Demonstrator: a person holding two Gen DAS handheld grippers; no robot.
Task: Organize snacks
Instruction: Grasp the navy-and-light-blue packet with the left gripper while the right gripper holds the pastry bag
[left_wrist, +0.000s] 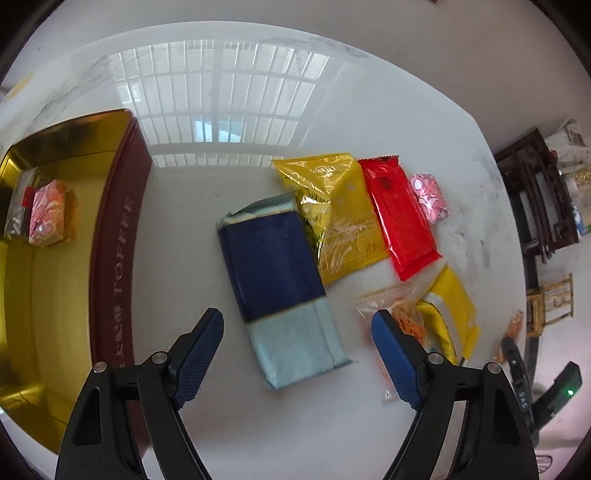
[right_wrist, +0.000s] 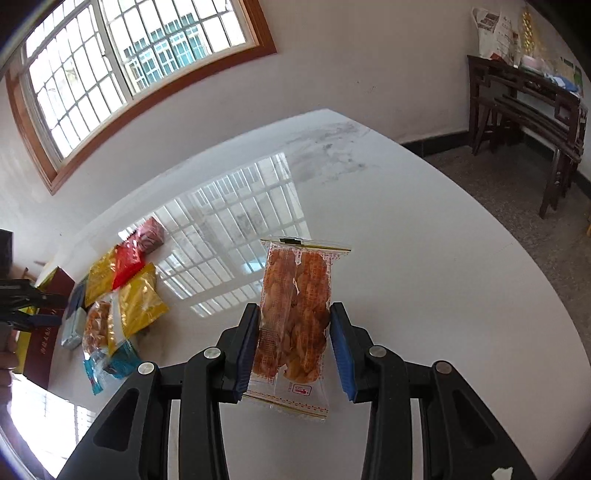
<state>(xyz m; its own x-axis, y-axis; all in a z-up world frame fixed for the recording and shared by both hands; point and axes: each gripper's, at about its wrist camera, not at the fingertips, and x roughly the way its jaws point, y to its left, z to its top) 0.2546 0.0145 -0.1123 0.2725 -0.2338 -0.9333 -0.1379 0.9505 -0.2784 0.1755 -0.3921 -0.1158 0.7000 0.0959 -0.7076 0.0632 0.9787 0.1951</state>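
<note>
My left gripper (left_wrist: 297, 328) is open above the near end of a blue and pale-blue snack packet (left_wrist: 280, 284) lying on the white table. Past it lie a gold packet (left_wrist: 340, 218), a red packet (left_wrist: 399, 218) and a small pink packet (left_wrist: 430, 195). A clear packet of orange snacks (left_wrist: 400, 314) and a yellow packet (left_wrist: 452, 314) sit by my right finger. A gold-lined red tin (left_wrist: 118, 236) at left holds a pink packet (left_wrist: 48, 212). My right gripper (right_wrist: 294, 325) is shut on a clear packet of orange crackers (right_wrist: 295, 317), held above the table.
The snack pile (right_wrist: 122, 295) and the red tin (right_wrist: 48, 332) show at the left of the right wrist view. A dark wooden side table (right_wrist: 532, 99) with clutter stands by the far wall. The table's edge (right_wrist: 480, 206) curves at right. A window (right_wrist: 122, 66) is behind.
</note>
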